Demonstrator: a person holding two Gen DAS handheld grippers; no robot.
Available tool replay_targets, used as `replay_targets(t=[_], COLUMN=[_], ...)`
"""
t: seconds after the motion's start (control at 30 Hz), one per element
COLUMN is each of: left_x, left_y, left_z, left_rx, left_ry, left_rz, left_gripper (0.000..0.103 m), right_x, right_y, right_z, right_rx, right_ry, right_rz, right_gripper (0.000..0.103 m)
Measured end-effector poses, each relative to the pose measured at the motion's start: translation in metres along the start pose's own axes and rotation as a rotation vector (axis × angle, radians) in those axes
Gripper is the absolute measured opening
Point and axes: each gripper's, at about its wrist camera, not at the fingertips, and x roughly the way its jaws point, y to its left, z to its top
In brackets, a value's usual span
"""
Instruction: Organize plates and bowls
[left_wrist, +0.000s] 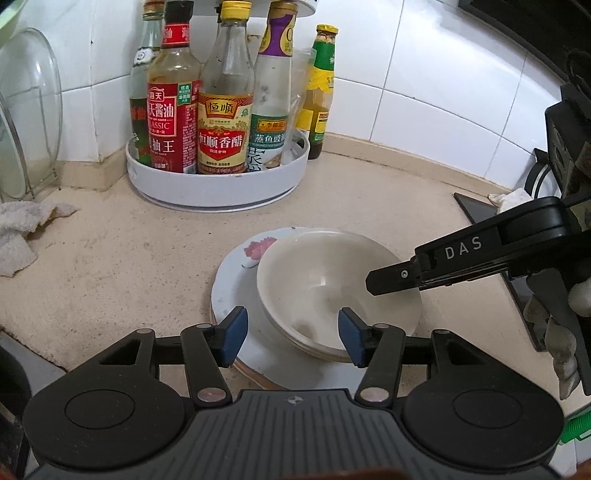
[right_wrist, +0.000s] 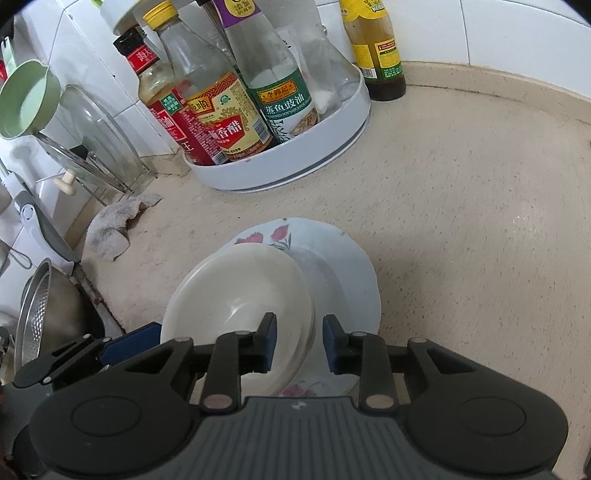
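Beige table (left_wrist: 110, 258): bowls (left_wrist: 332, 288) off-centre on plates (left_wrist: 236, 280). Left hand-held gripper (left_wrist: 291, 332) and right hand-held gripper (right_wrist: 299, 343) both open, straddling bowl rim. Risk: bowls slide off plates if nudged.

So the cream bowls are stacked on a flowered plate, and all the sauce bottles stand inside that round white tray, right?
Not all of them. The left wrist view shows the yellow-labelled bottle standing on the counter just outside the round white tray. The rest holds: the cream bowls sit stacked on the flowered plate.
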Motion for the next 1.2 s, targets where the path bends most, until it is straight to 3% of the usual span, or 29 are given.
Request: replay_targets(t=[0.87,1.2], left_x=[-0.017,-0.031], left_y=[0.003,-0.001], left_z=[-0.009,-0.012], left_rx=[0.026,0.036], left_ry=[-0.037,-0.085], left_rz=[-0.017,0.037], left_gripper=[0.066,0.086], right_x=[-0.019,-0.036], right_y=[0.017,0.027], right_z=[-0.018,-0.033], right_rx=[-0.029,-0.049], right_ry=[-0.043,-0.09], right_rz=[-0.028,-0.024], right_gripper=[0.028,0.028])
